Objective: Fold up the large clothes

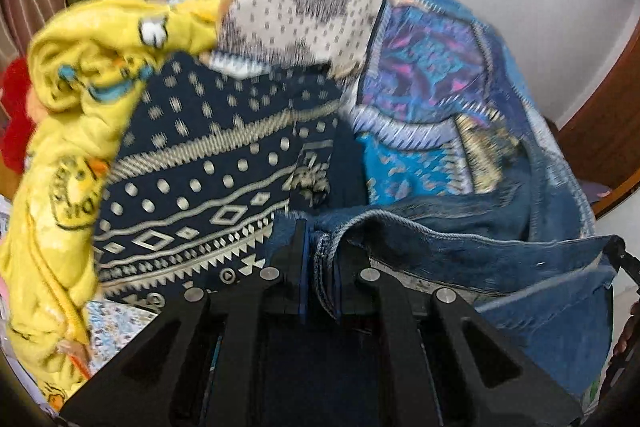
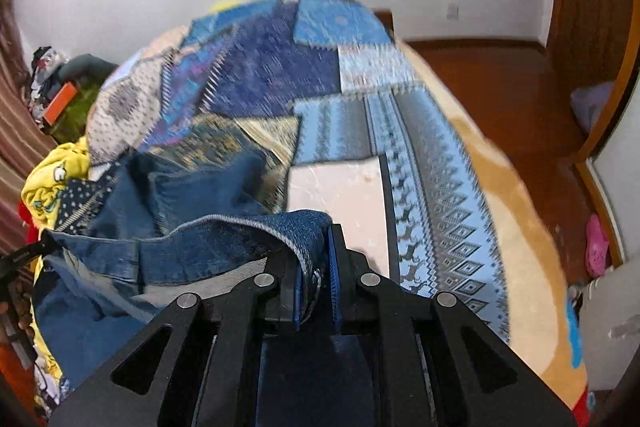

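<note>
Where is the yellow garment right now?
The yellow garment lies bunched at the left of the left wrist view, on the patchwork bedspread beside its navy patterned patch; in the right wrist view it shows at the far left edge, behind the denim garment.

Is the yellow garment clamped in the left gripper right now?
No. The left gripper is shut on the denim garment; the yellow garment lies off to the side.

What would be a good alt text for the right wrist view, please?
The right hand-held gripper is shut on the hemmed edge of a blue denim garment, held above a bed covered with a blue patchwork quilt. A crumpled yellow printed garment lies at the left, and a brown wooden floor shows at the right.
</note>
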A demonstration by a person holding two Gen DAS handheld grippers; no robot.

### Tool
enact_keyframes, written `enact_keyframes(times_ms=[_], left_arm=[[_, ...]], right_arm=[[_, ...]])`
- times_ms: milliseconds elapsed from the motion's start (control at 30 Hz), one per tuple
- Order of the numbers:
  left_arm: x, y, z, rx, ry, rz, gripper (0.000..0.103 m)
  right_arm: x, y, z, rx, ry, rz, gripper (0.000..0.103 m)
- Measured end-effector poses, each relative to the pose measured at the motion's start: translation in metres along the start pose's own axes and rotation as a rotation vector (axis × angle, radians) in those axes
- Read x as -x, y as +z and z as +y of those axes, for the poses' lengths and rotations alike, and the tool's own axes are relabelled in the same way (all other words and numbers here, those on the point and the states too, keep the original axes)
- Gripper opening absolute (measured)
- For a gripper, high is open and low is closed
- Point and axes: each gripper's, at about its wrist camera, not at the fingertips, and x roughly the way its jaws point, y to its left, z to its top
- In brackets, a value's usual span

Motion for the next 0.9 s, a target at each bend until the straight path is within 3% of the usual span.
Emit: enact_keyframes(times_ms=[33, 200, 367, 433, 500, 600, 700, 833, 900], left_arm=[[-0.007, 0.000, 0.002, 0.004, -0.003, 0.022, 0.009], [-0.013, -0.003, -0.001, -0.055, 0.015, 0.062, 0.011], [0.023, 0.007, -0.014, -0.115, -0.003, 0.045, 0.016], [0.046, 0.012, -0.017, -0.115, -0.006, 0.009, 0.045], [0.071, 0.015, -0.018, -0.106, -0.012, -0.052, 0.056], [0.087, 0.013, -0.021, -0.128, -0.022, -0.063, 0.058], [0.098, 0.001, -0.026, -0.174, -0.016, -0.070, 0.059], [0.103, 0.000, -0.019, -0.134, -0.115, -0.052, 0.094], [0.098, 0.007, -0.017, -0.116, -0.100, -0.044, 0.094]], right_arm=[[-0.004, -0.001, -0.005, -0.009, 0.001, 0.016, 0.010], [0.004, -0.001, -0.023, -0.037, 0.036, 0.045, 0.035], [0.039, 0.006, -0.009, 0.035, 0.010, -0.014, 0.040], [0.057, 0.006, 0.001, 0.069, 0.011, -0.060, 0.042], [0.075, 0.006, 0.010, 0.082, 0.030, -0.104, 0.056], [0.102, 0.004, 0.021, 0.080, 0.061, -0.191, 0.075], [0.107, -0.001, 0.036, 0.119, 0.075, -0.183, 0.078], [0.093, -0.017, 0.056, 0.184, 0.095, -0.117, 0.078], [0.081, -0.026, 0.064, 0.214, 0.095, -0.076, 0.078]])
